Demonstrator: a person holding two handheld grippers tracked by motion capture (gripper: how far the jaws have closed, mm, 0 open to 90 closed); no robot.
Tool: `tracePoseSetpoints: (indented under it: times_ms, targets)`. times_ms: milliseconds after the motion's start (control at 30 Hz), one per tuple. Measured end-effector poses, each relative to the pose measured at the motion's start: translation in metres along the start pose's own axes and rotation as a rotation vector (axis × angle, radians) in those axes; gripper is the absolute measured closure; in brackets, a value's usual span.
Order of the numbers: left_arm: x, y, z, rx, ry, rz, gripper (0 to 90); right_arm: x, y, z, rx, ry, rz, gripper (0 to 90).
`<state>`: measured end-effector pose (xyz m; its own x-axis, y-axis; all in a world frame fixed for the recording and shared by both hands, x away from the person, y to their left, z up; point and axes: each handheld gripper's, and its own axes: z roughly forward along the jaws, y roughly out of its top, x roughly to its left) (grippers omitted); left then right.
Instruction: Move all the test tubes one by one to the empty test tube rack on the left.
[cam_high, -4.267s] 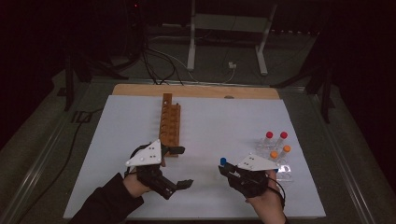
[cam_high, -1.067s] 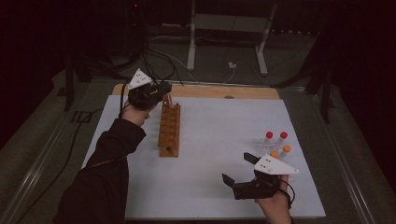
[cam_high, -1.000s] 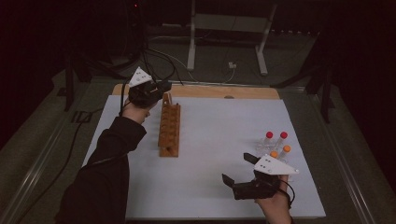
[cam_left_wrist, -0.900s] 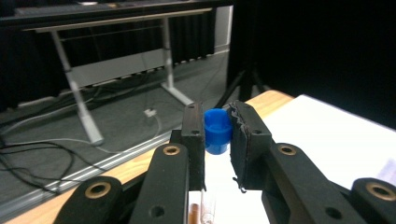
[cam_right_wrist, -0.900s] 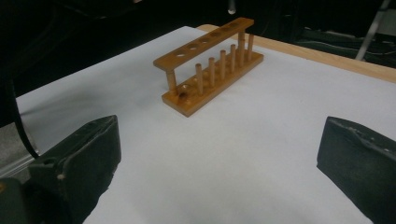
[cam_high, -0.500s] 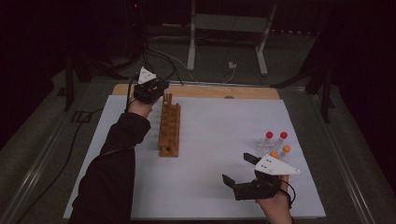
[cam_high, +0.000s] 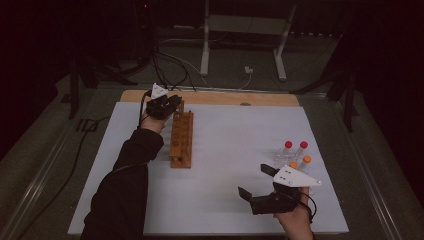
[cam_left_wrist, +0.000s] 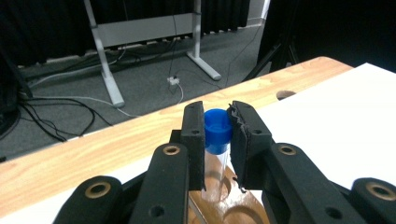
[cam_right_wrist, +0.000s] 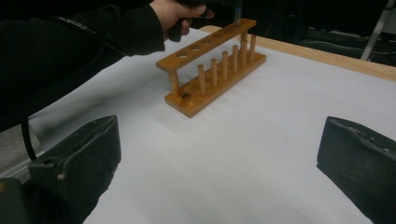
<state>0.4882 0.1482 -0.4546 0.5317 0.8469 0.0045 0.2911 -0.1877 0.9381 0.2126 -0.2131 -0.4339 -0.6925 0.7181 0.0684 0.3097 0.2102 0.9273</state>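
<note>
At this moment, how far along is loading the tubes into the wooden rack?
Done: nothing seated yet; the other holes of the wooden rack look empty. In hand: the left gripper clamps a blue-capped tube over the rack's far end hole. Left: four capped tubes stand near the open right gripper.

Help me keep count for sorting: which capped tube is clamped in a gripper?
The blue-capped tube, clamped by the left gripper above the wooden rack. The red-capped tubes and orange-capped tubes stand untouched near the open right gripper.
</note>
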Motion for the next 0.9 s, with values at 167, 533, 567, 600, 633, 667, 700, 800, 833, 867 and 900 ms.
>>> tracePoseSetpoints:
  times_ms: [167, 533, 567, 600, 633, 667, 700, 800, 833, 867, 900]
  targets:
    - [0.001, -0.010, 0.002, 0.001, 0.008, 0.000, 77.5, 0.001, 0.000, 0.000, 0.004, 0.008, -0.001, 0.0]
    - [0.001, -0.009, 0.002, 0.014, 0.007, 0.009, 77.2, 0.001, 0.002, -0.001, -0.006, 0.020, 0.004, 0.0]
    - [0.001, -0.008, 0.002, 0.015, 0.006, 0.016, 77.0, 0.000, 0.002, -0.002, -0.009, 0.019, 0.006, 0.0]
    - [0.001, -0.008, 0.002, 0.019, 0.006, 0.023, 76.5, 0.000, 0.003, -0.002, -0.008, 0.020, 0.005, 0.0]
    - [0.001, -0.007, 0.002, 0.025, 0.007, 0.021, 75.5, 0.000, 0.003, -0.002, -0.003, 0.019, 0.001, 0.0]
    - [0.001, -0.006, 0.002, 0.025, 0.000, 0.012, 71.9, 0.000, 0.004, -0.003, -0.003, 0.016, -0.005, 0.0]
    - [0.001, -0.005, 0.001, 0.027, 0.007, 0.015, 66.2, 0.000, 0.004, -0.003, -0.009, 0.020, -0.009, 0.0]
    - [0.003, -0.001, -0.006, 0.016, 0.001, 0.001, 54.5, -0.002, 0.006, -0.005, -0.021, 0.038, -0.018, 0.0]
    - [0.002, 0.000, -0.010, 0.007, 0.002, 0.003, 48.5, -0.003, 0.007, -0.006, -0.029, 0.046, -0.024, 0.0]
    - [0.002, 0.003, -0.014, 0.002, -0.004, 0.005, 45.0, -0.003, 0.008, -0.007, -0.036, 0.053, -0.025, 0.0]
    - [0.002, 0.005, -0.018, -0.003, -0.016, -0.002, 42.9, -0.004, 0.009, -0.007, -0.044, 0.050, -0.032, 0.0]
